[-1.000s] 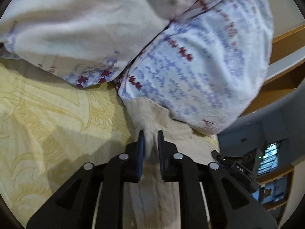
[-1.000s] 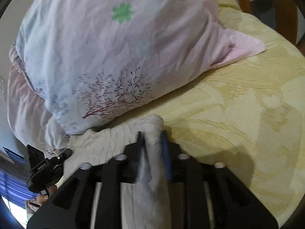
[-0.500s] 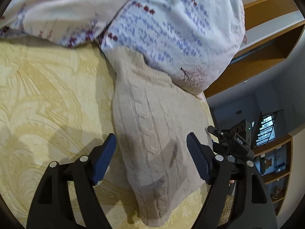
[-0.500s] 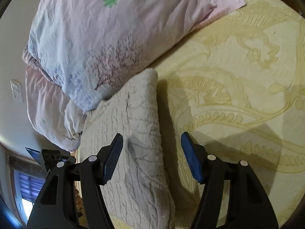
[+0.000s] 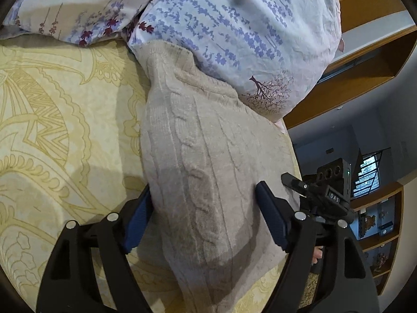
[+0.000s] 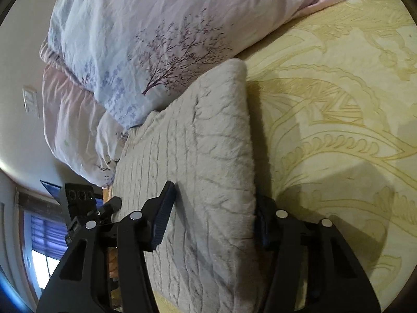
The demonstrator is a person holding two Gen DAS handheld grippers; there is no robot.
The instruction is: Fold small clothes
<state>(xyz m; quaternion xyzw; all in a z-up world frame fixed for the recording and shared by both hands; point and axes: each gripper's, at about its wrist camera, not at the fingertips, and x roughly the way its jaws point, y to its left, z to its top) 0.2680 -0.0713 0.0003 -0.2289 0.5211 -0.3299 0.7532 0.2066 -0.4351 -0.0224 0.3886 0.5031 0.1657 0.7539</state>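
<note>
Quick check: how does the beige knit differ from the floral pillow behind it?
The beige knit is plain with a cable texture; the floral pillow is smooth, printed with blue and red flowers. The knit lies flat and folded on the yellow bedspread; the pillow is puffed up, overlapping the knit's far edge. Both rest on the bed.

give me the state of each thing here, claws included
left claw: open, straddling the sweater, gripping nothing
right claw: open, straddling the sweater, gripping nothing
beige knit sweater: folded, lying flat on the bedspread, far end against the pillow
floral pillow: resting on the bed, crumpled
yellow bedspread: spread flat
</note>
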